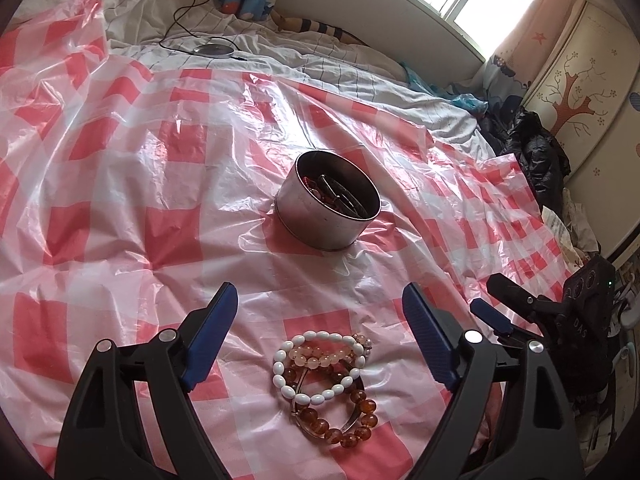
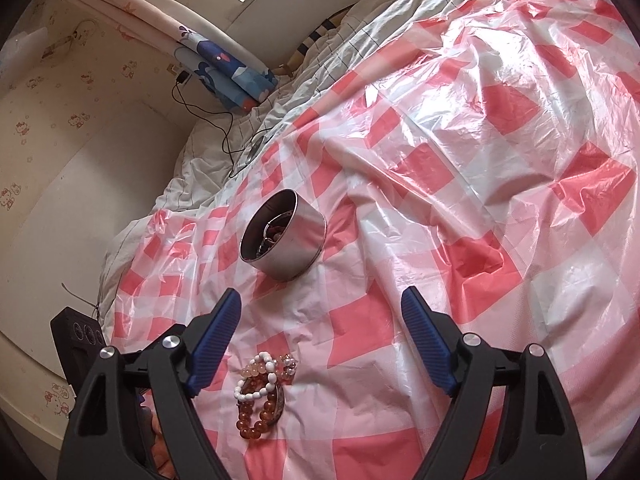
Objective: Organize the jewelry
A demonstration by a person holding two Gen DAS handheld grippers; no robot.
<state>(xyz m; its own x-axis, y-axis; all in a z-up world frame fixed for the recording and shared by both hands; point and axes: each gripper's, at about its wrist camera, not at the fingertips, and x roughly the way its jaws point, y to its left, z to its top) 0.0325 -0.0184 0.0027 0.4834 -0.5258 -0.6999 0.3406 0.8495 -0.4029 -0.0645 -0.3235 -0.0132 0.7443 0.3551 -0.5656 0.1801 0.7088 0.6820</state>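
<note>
A pile of bead bracelets (image 1: 324, 384) lies on the pink checked plastic sheet (image 1: 160, 184): a white one, a pale pink one, an amber one and a bangle. My left gripper (image 1: 320, 294) stands open above and just behind the pile, touching nothing. Further back sits a round metal tin (image 1: 328, 200) with jewelry inside. In the right wrist view the same bracelets (image 2: 262, 392) lie near the left finger of my right gripper (image 2: 320, 298), which is open and empty. The tin (image 2: 284, 236) is ahead of it. The right gripper (image 1: 496, 300) also shows at the left view's right edge.
The sheet covers a rumpled white bed. A round device (image 1: 214, 49) with a black cable (image 1: 188, 4) lies at the back. Dark clothes (image 1: 536, 152) are heaped at the bed's right edge by a decorated wardrobe (image 1: 580, 92). A wall (image 2: 60, 160) borders the other side.
</note>
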